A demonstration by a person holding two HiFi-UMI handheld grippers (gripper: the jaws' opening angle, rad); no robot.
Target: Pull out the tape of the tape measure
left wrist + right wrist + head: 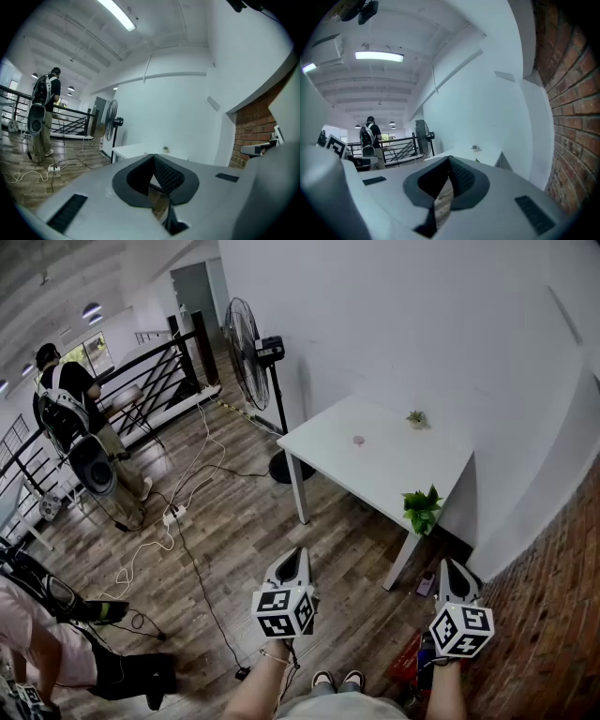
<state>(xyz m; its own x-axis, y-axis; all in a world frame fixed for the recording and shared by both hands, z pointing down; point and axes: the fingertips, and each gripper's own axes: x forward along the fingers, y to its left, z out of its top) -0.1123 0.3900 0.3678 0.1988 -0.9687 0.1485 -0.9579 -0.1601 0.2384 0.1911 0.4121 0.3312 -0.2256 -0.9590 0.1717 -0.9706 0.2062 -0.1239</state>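
Observation:
A white table (394, 474) stands against the wall, some way ahead of me. On it lies a small round pinkish thing (358, 440), too small to tell whether it is the tape measure. My left gripper (298, 556) is held low over the wooden floor, well short of the table. Its fingertips meet with nothing between them, as the left gripper view (153, 157) also shows. To its right my right gripper (450, 565) is held the same way, jaws closed and empty in the right gripper view (450, 159). Both point level toward the table.
A tiny potted plant (416, 418) sits at the table's far edge and a leafy one (422, 509) at its near corner. A standing fan (247, 354) is left of the table. Cables (178, 517) trail across the floor. A person with a backpack (67, 404) stands by the railing. A brick wall (553, 596) is at my right.

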